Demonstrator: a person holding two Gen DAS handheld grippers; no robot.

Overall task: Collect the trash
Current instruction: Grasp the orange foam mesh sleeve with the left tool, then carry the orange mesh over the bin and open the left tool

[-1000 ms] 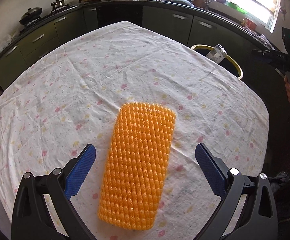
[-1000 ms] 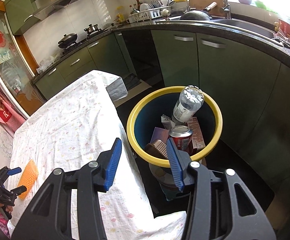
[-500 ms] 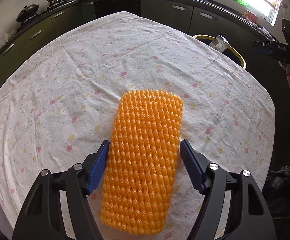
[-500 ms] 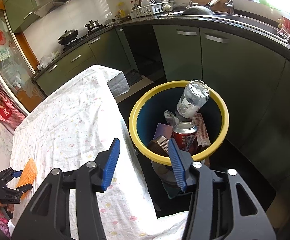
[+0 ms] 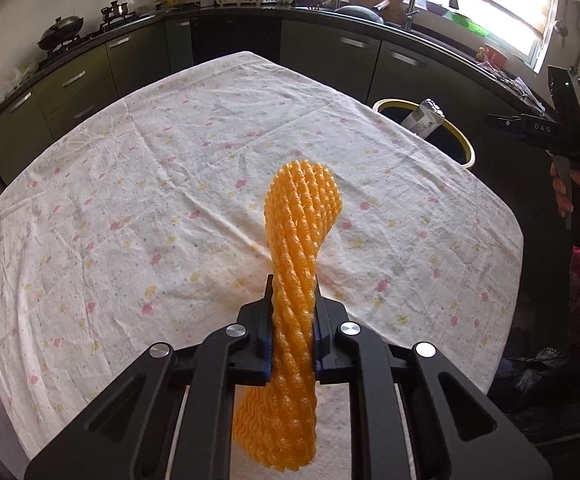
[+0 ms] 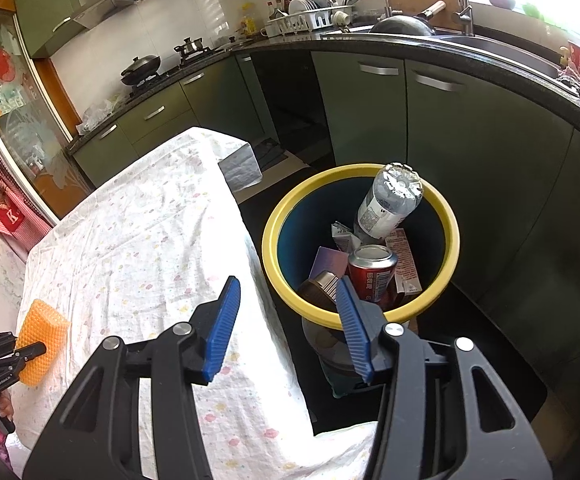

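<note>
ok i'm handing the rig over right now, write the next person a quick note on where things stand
Left tool: shut on the orange foam net, squeezed at its middle and lifted off the tablecloth.
Right tool: open, empty, hanging near the table edge beside the yellow-rimmed bin.
Bin: on the floor by the table, already holding a plastic bottle, a red can and some wrappers.
Done: net is gripped; no other trash shows on the cloth.
Left: carry the net across to the bin and release it there.

table [image 5: 130,184] under a wrinkled white floral cloth [image 6: 138,240] — nothing else resting on it
</note>
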